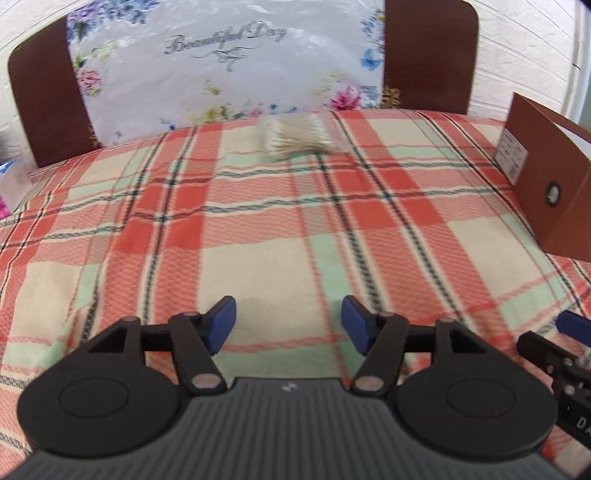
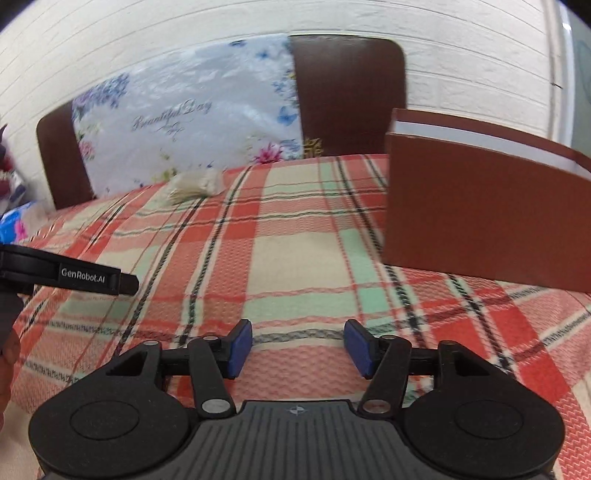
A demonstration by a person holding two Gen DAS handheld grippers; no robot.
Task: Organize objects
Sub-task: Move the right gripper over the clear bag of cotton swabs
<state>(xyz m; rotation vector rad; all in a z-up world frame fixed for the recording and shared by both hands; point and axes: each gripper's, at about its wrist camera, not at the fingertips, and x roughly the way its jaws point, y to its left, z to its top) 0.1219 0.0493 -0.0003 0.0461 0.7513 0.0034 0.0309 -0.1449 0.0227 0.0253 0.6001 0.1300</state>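
Observation:
A clear packet of cotton swabs [image 1: 293,138] lies at the far edge of the plaid cloth [image 1: 258,229], well ahead of my left gripper [image 1: 288,326], which is open with nothing between its blue pads. In the right wrist view the same swab packet [image 2: 192,186] sits far off to the upper left. My right gripper [image 2: 298,349] is open too, empty, low over the cloth [image 2: 295,266]. A brown box [image 2: 480,210] with a white inner edge stands just ahead and right of it. The box [image 1: 546,192] also shows at the right of the left wrist view.
A brown headboard [image 1: 428,55] and a floral plastic-wrapped package [image 1: 225,66] stand behind the cloth against a white brick wall [image 2: 258,26]. The left gripper's body [image 2: 74,277] reaches in from the left of the right wrist view. Colourful items [image 2: 14,221] lie at the far left.

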